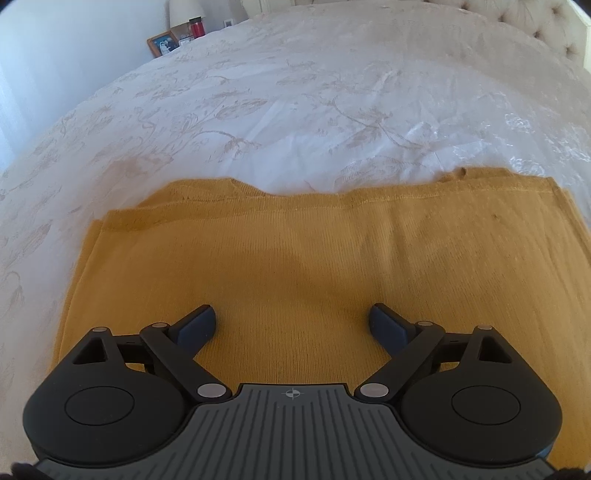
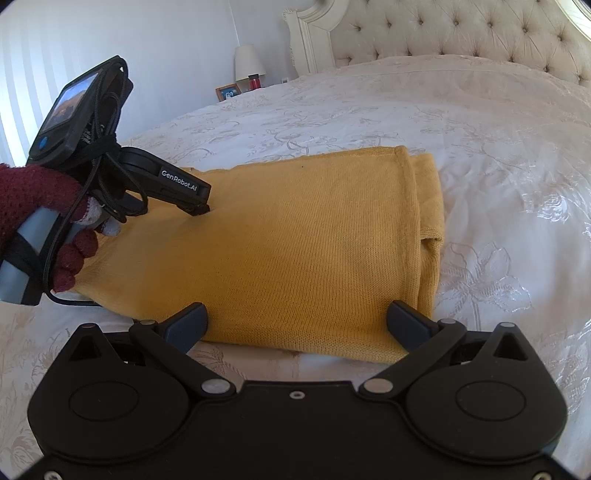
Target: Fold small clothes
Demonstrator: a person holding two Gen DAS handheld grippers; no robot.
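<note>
A mustard-yellow knit garment (image 2: 303,240) lies folded into a thick rectangle on the cream floral bedspread (image 2: 480,122), near the foot edge of the bed and well short of the tufted headboard (image 2: 461,33).

My left gripper (image 1: 291,321), jaws spread wide with nothing between them, angles down onto the garment's top layer; from the right wrist view its tip meets the fabric toward the left end of the fold, carried by a hand in a dark red knitted glove (image 2: 33,195). My right gripper (image 2: 297,319) is equally wide, its fingers standing either side of the garment's near edge and closed on nothing.

I judge the knit soft, light and limp. It will sag and drag its lower layers along if lifted by a single point, though the ribbed surface should give the pads grip. The stacked layers show at the right end of the fold (image 2: 428,229), so a pinch there or at the near corners must take every layer together, both grippers lifting evenly.

A lamp (image 2: 249,64) and a framed photo (image 2: 228,92) stand beyond the bed's far side.
</note>
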